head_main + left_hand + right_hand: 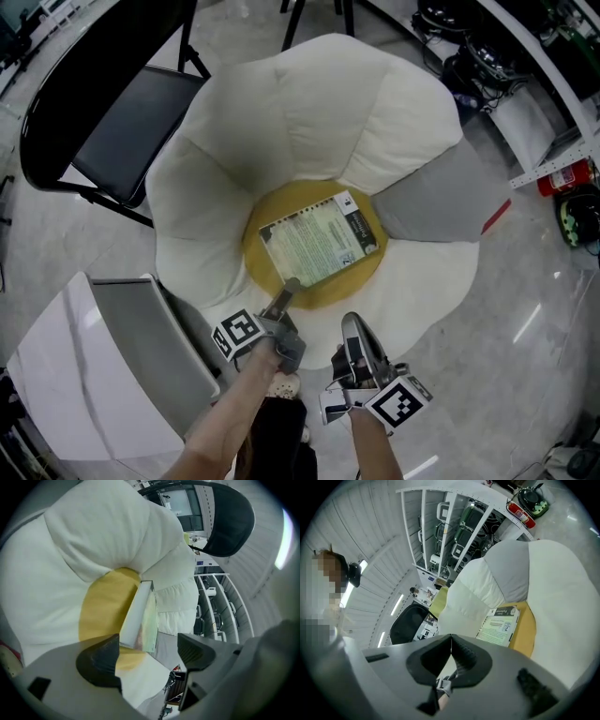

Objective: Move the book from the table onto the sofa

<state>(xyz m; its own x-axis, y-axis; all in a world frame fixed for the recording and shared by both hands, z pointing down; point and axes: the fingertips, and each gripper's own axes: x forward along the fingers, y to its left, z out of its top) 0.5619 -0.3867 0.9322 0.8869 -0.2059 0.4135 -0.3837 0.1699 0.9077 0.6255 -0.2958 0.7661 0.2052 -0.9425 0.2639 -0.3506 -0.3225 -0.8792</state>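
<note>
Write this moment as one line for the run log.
book: lying on sofa, yellow centre | left tongs: open, at book edge, no grip | right tongs: shut, empty

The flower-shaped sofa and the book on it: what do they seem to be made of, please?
Flower-shaped sofa: soft matte fabric, likely stuffed, given its puffy, seamed petals. Book: paper, with a printed cover, probably a paperback; white page edges show.

sofa [309, 103]: cream-white petals, one grey petal [431, 202], yellow centre [291, 199]. book [319, 239]: pale green cover, fine dark print, dark band along one edge, white page block. chair [122, 122]: black. left gripper [287, 289], right gripper [352, 326]: grey bodies, cubes with black-and-white square markers. worktop [56, 375]: white.
</note>
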